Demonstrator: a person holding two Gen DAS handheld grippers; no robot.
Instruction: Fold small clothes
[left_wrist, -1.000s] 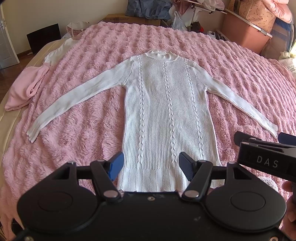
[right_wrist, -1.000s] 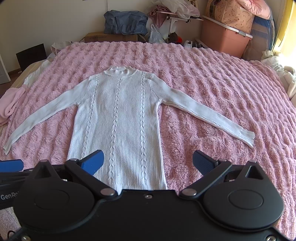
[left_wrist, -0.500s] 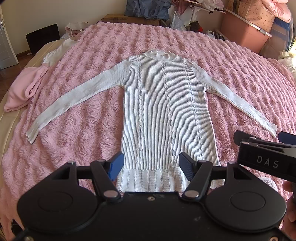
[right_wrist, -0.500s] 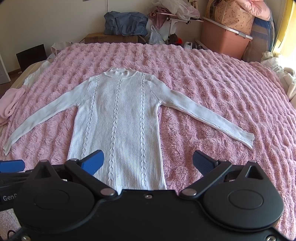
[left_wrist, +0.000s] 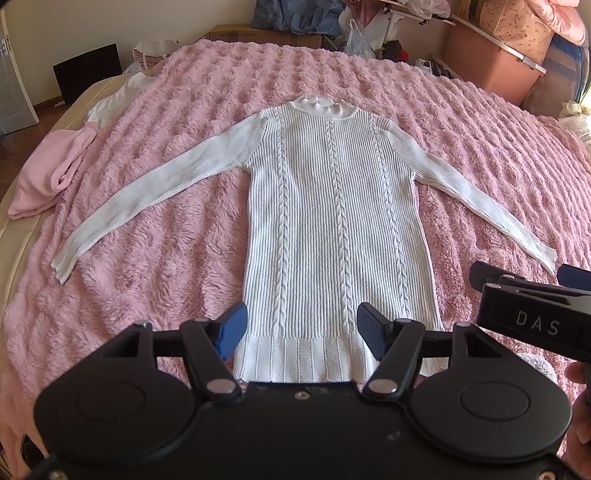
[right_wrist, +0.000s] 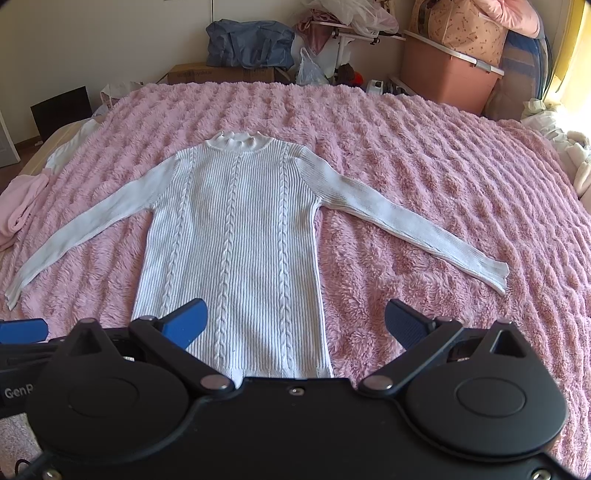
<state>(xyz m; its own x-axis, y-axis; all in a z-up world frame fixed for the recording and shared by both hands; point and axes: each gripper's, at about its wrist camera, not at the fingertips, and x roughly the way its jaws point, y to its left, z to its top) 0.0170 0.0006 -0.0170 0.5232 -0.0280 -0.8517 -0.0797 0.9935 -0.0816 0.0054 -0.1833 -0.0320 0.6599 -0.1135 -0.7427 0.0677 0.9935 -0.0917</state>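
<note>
A white cable-knit sweater lies flat and face up on the pink fluffy blanket, collar at the far end, both sleeves spread outward. My left gripper hovers open above the ribbed hem, empty. In the right wrist view the same sweater sits left of centre, its right sleeve stretching toward the right. My right gripper is open over the hem's right corner, holding nothing. The right gripper's body shows at the left view's right edge.
A pink garment and a white one lie at the bed's left edge. Behind the bed stand a cardboard box, a blue bag, a plastic bag and a pink storage bin. White bedding lies at the right.
Both grippers have drifted very slightly; the sweater sits marginally lower in the views. Nothing was grasped or released, and the jaws stay open.
</note>
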